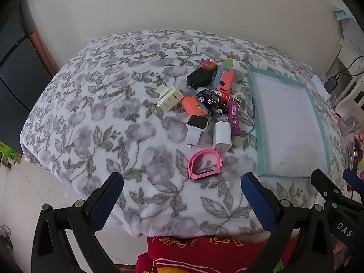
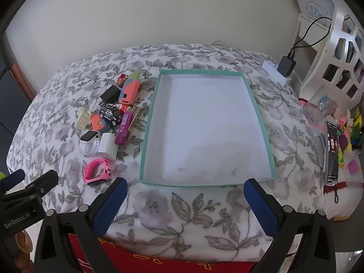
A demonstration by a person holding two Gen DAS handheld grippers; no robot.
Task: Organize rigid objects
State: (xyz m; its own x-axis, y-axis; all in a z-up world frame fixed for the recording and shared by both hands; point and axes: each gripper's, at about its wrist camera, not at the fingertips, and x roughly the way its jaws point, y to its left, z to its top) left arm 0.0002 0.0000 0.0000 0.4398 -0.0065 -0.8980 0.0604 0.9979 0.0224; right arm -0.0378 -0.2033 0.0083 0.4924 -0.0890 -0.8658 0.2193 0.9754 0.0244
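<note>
Nothing sorted yet: teal-rimmed tray point(image 2: 149, 122) empty, toy car point(image 1: 212, 100), chargers and watches heaped beside it, left gripper point(image 1: 182, 182) and right gripper point(image 2: 185, 187) gaping wide, holding nothing.

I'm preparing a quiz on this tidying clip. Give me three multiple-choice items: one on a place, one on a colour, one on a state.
1. Where does the pile of small objects lie relative to the tray?
A. inside it
B. to its left
C. to its right

2. What colour is the wristband nearest the cameras?
A. pink
B. green
C. black

3. How is the left gripper?
A. shut on the toy car
B. shut, empty
C. open, empty

Answers: B, the heap sits on the blanket left of the rim; A, its loop is pink; C, the jaws stand wide apart above bare blanket.
</note>
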